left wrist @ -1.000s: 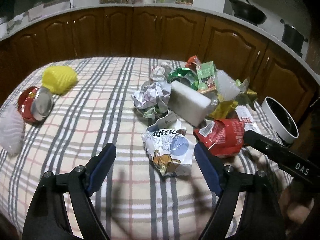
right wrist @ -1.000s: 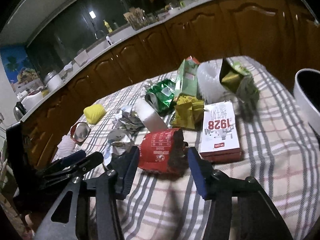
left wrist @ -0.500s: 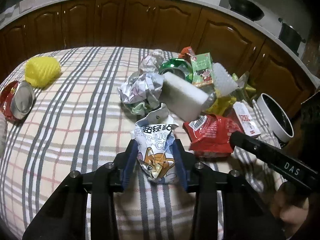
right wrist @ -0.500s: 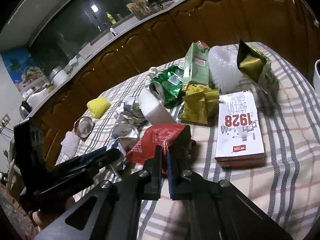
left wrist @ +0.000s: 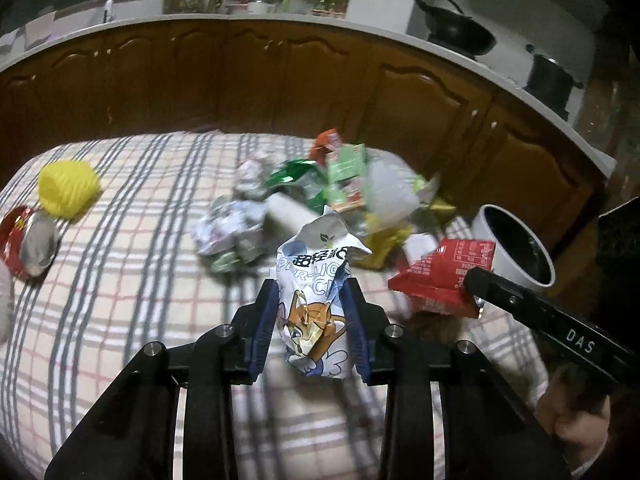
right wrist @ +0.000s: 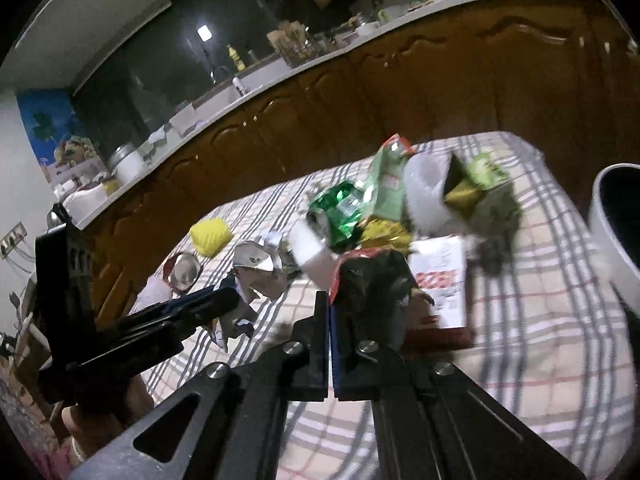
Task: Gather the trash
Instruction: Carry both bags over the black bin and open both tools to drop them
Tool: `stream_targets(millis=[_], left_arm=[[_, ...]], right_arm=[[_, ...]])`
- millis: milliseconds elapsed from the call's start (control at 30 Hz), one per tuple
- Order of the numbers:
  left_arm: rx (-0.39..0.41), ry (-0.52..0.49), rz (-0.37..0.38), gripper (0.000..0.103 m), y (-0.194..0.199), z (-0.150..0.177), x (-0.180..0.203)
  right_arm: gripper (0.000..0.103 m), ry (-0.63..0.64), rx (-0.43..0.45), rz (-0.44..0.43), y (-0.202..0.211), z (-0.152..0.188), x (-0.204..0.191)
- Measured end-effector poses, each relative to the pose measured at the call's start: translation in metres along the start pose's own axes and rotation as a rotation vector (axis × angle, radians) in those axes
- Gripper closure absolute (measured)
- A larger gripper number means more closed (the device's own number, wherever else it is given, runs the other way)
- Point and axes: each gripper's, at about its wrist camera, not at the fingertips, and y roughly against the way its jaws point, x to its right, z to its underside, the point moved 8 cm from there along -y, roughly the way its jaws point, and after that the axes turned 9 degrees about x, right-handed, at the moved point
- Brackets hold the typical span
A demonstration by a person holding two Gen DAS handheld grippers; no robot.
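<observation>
Table (left wrist: 120,288) stands before a curved run of cabinets (left wrist: 280,80); a wok (left wrist: 460,32) and pot (left wrist: 548,76) sit on the counter behind, at right. A heap of trash (left wrist: 344,184) lies at the table's far middle. The ball (left wrist: 68,192) lies well apart to the left, with a can (left wrist: 28,240) just before it at the left edge. The bin (left wrist: 516,248) stands at the right edge, beside the heap. The cartoon packet (left wrist: 316,300) sits between the fingers of the left gripper (left wrist: 312,312), in front of the heap. The foil pouch (left wrist: 440,276) lies right of it, at the tip of the right gripper (right wrist: 330,320), between packet and bin. The box (right wrist: 444,280) lies behind the pouch, before the heap.
</observation>
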Motion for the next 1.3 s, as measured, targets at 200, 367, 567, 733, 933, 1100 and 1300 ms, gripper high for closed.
stream_targets(millis=[200,367,567,733,933,1100,1300], left_arm=[[0.013,-0.049,0.068,0.071,-0.007,-0.013,0.041],[0.009,-0.086,0.131,0.071,-0.017,-0.019,0.080],[-0.001,-0.142,0.195,0.071,-0.031,-0.022,0.130],[-0.014,-0.190,0.239,0.071,-0.044,-0.023,0.168],[-0.026,-0.233,0.280,0.071,-0.059,-0.028,0.208],[-0.063,-0.248,0.302,0.071,-0.081,-0.029,0.235],[-0.104,-0.275,0.327,0.071,-0.103,-0.026,0.264]], right_arm=[[0.103,-0.034,0.066,0.055,0.033,-0.019,0.029],[0.103,-0.064,0.124,0.119,0.063,-0.033,0.058],[0.103,-0.109,0.169,0.197,0.092,-0.039,0.096],[0.103,-0.149,0.200,0.253,0.112,-0.043,0.130],[0.103,-0.187,0.212,0.305,0.126,-0.047,0.170],[0.103,-0.204,0.209,0.337,0.132,-0.047,0.193],[0.103,-0.211,0.199,0.365,0.133,-0.052,0.216]])
